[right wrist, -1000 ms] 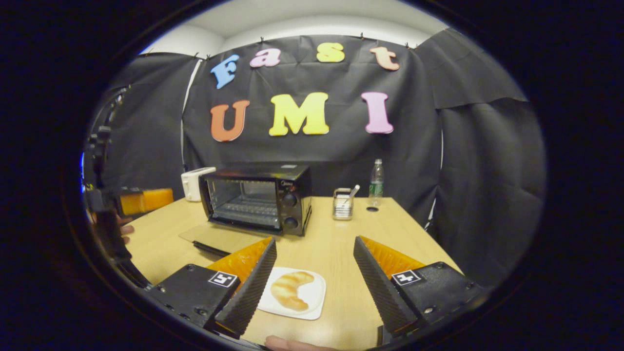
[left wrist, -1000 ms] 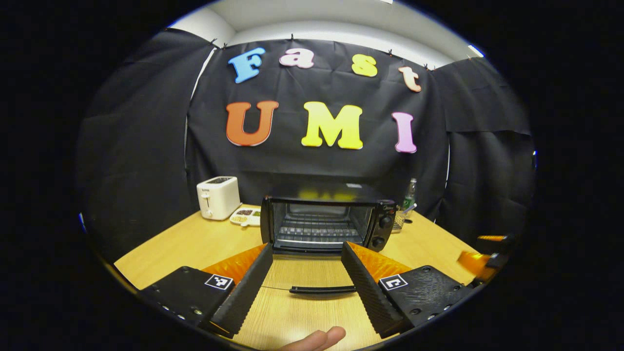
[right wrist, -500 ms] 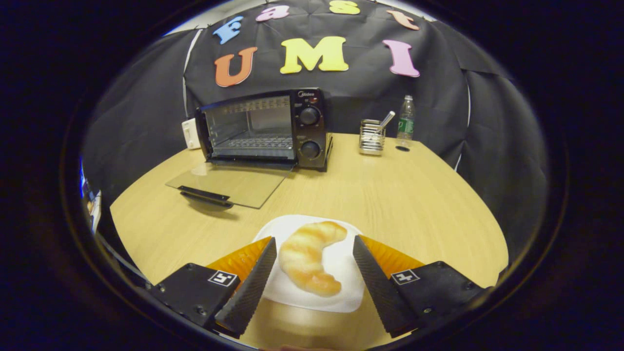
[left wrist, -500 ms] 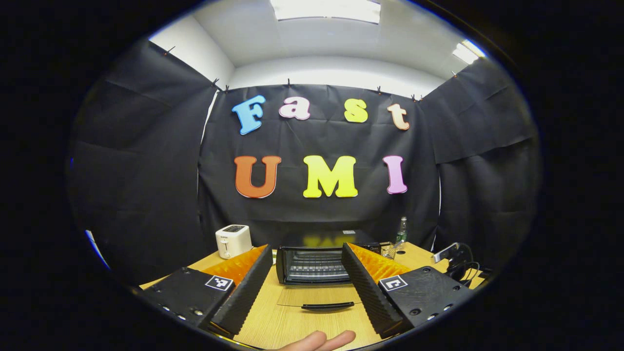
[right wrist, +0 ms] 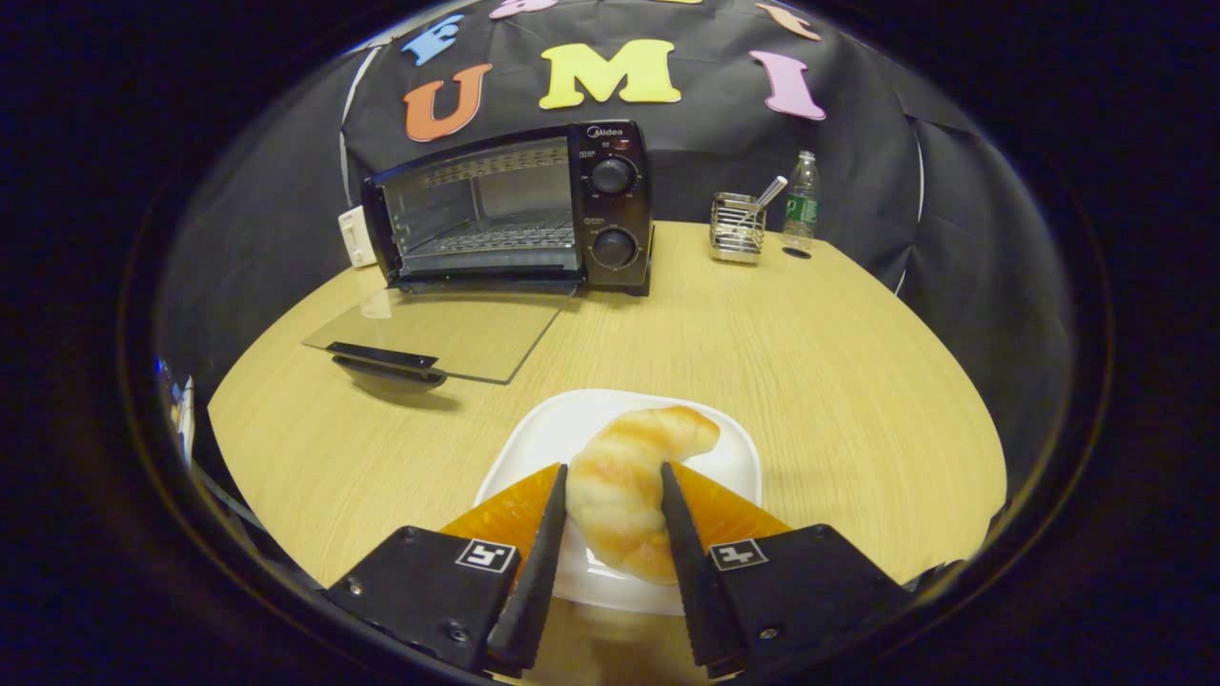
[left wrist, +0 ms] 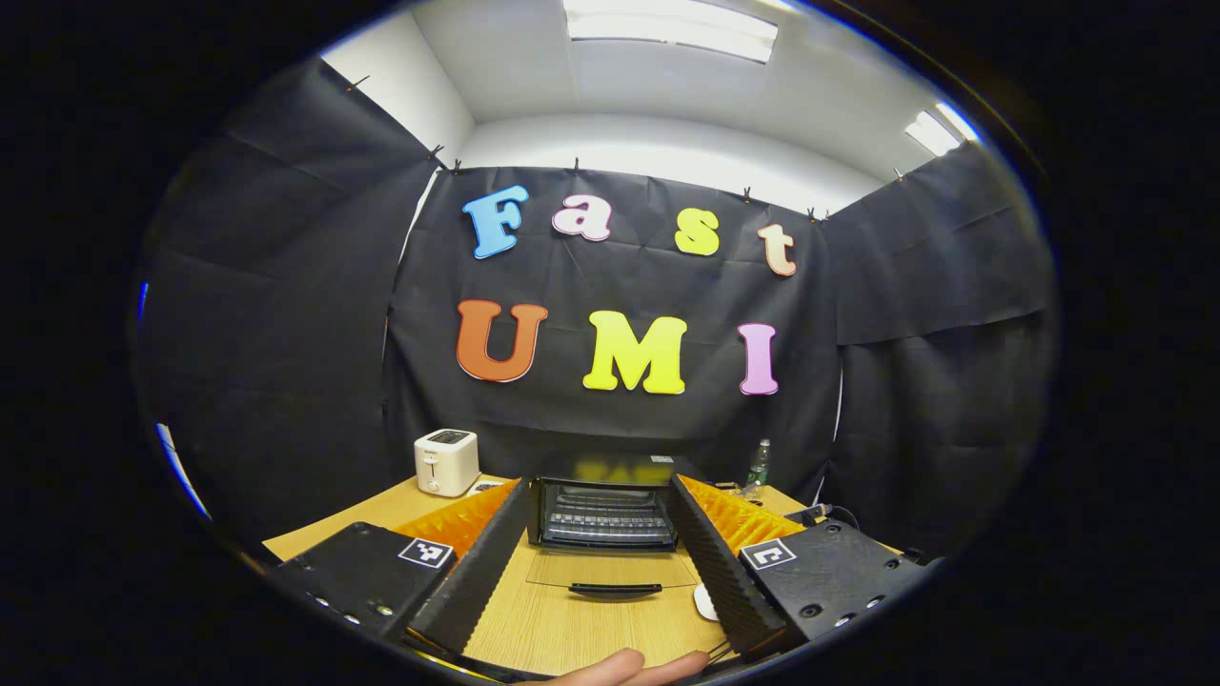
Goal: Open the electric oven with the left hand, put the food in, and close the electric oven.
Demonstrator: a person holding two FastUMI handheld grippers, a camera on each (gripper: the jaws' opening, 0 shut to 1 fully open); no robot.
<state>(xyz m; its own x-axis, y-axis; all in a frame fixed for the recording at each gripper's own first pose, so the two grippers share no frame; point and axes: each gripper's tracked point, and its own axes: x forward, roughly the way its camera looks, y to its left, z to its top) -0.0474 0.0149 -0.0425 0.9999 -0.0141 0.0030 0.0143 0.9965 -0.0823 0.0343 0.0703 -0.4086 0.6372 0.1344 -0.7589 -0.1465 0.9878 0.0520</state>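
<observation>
Golden curved croissant (right wrist: 624,481), likely soft and crushable, pinched mid-body by right gripper (right wrist: 610,524) at lower centre; left gripper (left wrist: 596,562) agape

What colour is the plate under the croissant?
White; the plate shows best in the right gripper view, under the golden croissant.

Golden-brown croissant (right wrist: 624,481) on white plate (right wrist: 734,457); black oven (right wrist: 510,210); pale woodgrain table (right wrist: 810,362).
</observation>
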